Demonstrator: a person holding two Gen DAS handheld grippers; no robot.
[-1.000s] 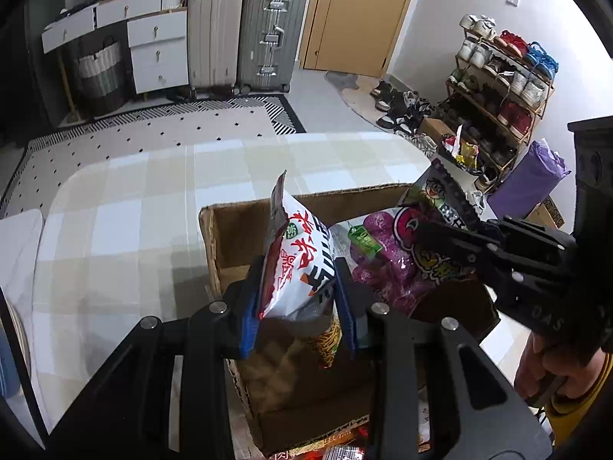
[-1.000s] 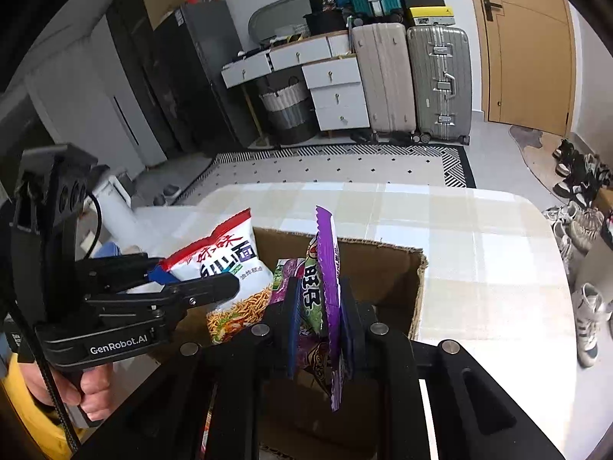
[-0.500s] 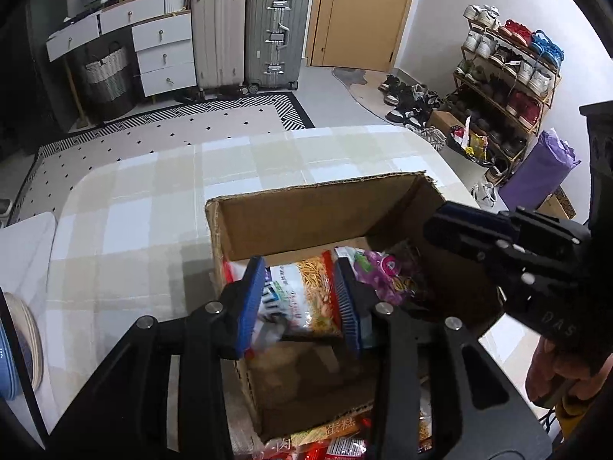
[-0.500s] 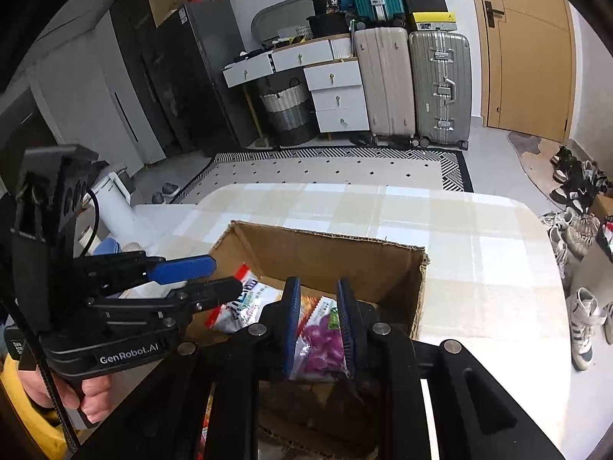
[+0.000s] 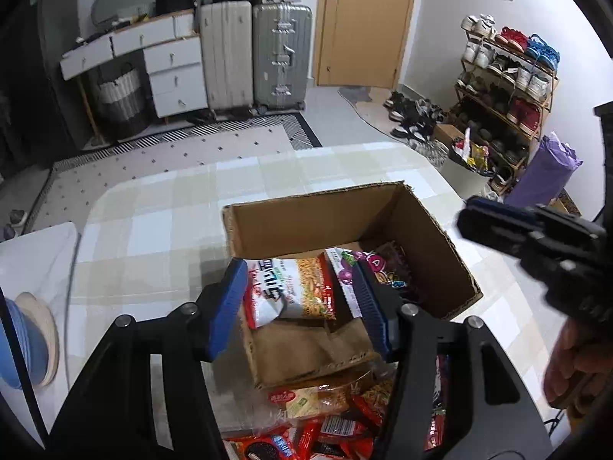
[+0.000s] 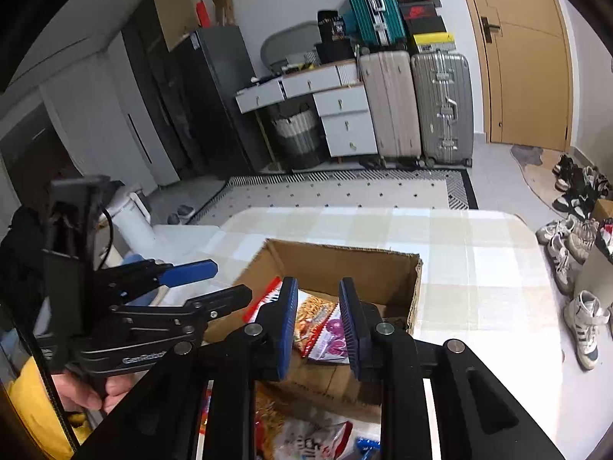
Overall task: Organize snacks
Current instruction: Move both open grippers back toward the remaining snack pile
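Opening claws (image 5: 299, 303), snack packets (image 5: 291, 287) now boxed.

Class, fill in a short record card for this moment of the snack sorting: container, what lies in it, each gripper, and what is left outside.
container: cardboard box, open, on checked tablecloth
in box: red noodle snack bag; purple snack bag beside it
left gripper: jaws opening, above the box, nothing pressed between pads
right gripper: jaws opening, nothing gripped
outside box: pile of snack packets at its near side
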